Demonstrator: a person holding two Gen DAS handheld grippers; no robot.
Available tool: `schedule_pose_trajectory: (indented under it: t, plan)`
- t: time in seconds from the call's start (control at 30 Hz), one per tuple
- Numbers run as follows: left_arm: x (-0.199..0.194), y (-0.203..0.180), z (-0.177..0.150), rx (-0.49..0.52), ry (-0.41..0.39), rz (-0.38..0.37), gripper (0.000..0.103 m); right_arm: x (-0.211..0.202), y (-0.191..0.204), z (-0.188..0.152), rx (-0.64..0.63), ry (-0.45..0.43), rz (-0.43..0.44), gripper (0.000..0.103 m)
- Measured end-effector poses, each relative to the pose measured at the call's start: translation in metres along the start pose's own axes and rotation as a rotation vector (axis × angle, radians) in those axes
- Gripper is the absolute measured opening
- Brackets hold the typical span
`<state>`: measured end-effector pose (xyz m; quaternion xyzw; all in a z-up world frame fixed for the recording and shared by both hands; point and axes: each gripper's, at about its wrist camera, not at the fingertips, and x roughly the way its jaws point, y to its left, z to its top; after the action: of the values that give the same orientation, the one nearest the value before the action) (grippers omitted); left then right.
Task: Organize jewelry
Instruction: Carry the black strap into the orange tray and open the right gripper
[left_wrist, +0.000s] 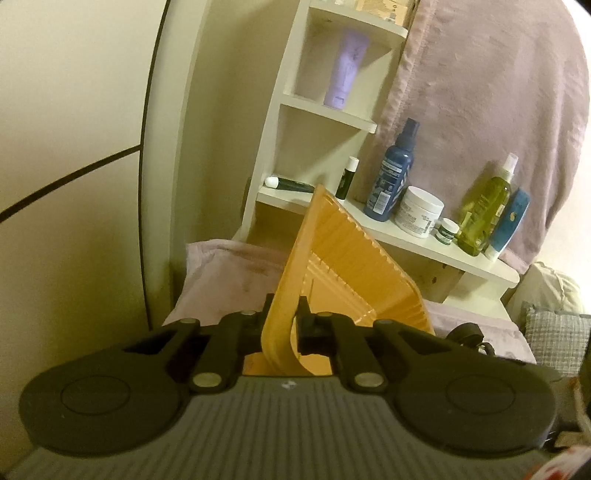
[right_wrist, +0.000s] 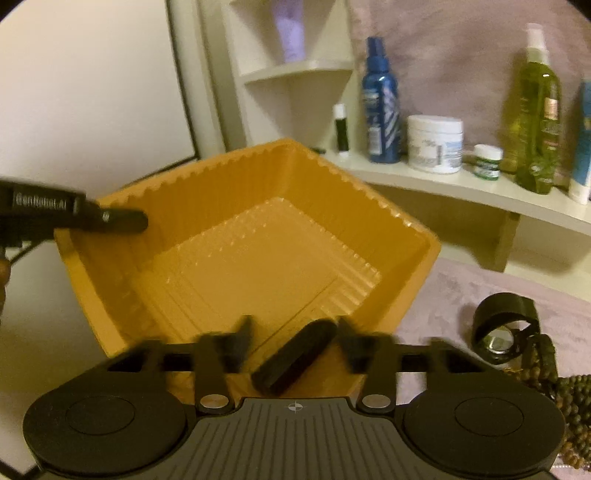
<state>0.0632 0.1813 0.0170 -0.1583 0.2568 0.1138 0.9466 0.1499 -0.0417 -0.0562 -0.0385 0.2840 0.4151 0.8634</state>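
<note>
In the left wrist view, the left gripper (left_wrist: 282, 317) is pointed a little downward, toward the shelf (left_wrist: 424, 240). Its jaws are closed tight on the thin wall of the orange tray (left_wrist: 343, 266). The tray is held up and tipped on its side. Bottles and jars are lined up on the shelf behind it.

In the right wrist view, the right gripper (right_wrist: 293, 338) is also pointed a little downward, at the near edge of the tray (right_wrist: 258, 258). Its jaws are spread apart. A black bar-shaped thing (right_wrist: 295, 356) is seen between them, and no pad is pressed on it. The left gripper (right_wrist: 118, 219) is seen pinching the tray's left rim. A black ring-shaped thing (right_wrist: 504, 328) and brown beads (right_wrist: 565, 402) are laid on the pink cloth (right_wrist: 461, 295), to the right of the tray.
</note>
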Motion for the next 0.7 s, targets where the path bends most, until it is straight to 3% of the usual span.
schedule_pose_trajectory:
  t: [0.2, 0.33, 0.53, 0.7]
  plan:
    - [-0.002, -0.008, -0.003, 0.069, -0.024, 0.018, 0.007, -0.034, -0.007, 0.001, 0.024, -0.087, -0.074, 0.058]
    - [-0.005, -0.014, -0.007, 0.093, -0.043, 0.03, 0.007, -0.059, -0.028, -0.008, 0.076, -0.096, -0.222, 0.058]
    - [-0.008, -0.021, -0.015, 0.119, -0.064, 0.041, 0.007, -0.099, -0.072, -0.038, 0.123, -0.066, -0.453, 0.058]
    - [-0.01, -0.025, -0.021, 0.147, -0.069, 0.053, 0.007, -0.112, -0.095, -0.057, 0.125, -0.032, -0.509, 0.058]
